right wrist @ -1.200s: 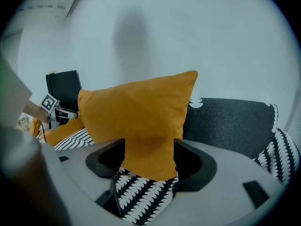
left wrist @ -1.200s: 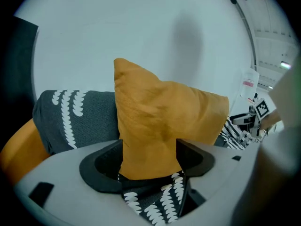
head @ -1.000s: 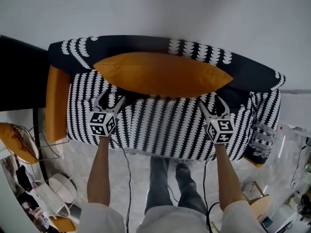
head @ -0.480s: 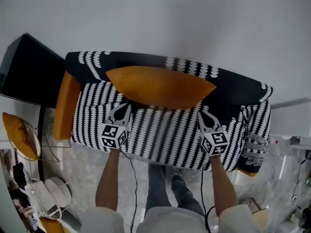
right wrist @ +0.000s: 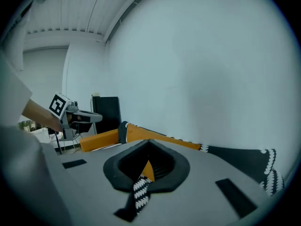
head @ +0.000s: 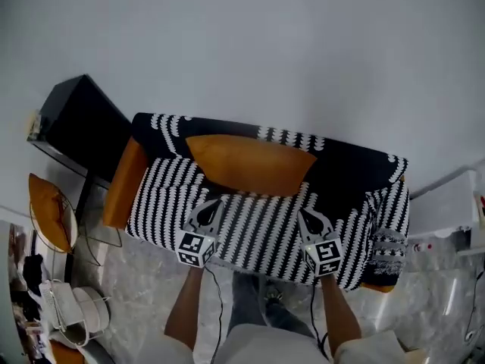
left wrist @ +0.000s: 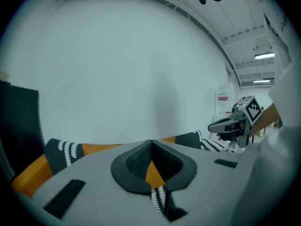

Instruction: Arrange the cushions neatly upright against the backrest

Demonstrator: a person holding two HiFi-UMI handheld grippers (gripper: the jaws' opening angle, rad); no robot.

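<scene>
A long orange cushion [head: 250, 164] leans upright against the black, white-patterned backrest [head: 345, 161] of the striped sofa [head: 250, 222]. My left gripper [head: 211, 205] is over the seat's front, short of the cushion's left half, shut and empty. My right gripper [head: 305, 215] is over the seat below the cushion's right end, also shut and empty. In the left gripper view the jaws [left wrist: 151, 141] meet, with the cushion [left wrist: 103, 148] beyond and the other gripper [left wrist: 235, 122] at right. In the right gripper view the shut jaws [right wrist: 149, 141] face the cushion [right wrist: 160, 134].
A black cabinet [head: 79, 123] stands left of the sofa. The sofa's left armrest [head: 125, 184] is orange. Another orange cushion [head: 49, 211] sits on a wire chair at far left, above a white basket [head: 72, 302]. A patterned cushion [head: 388, 245] lies at the sofa's right end.
Both grippers have gone from open to shut and drawn back from the orange cushion, rising. The cushion stays against the backrest. The head view has lifted, so the sofa looks smaller.
</scene>
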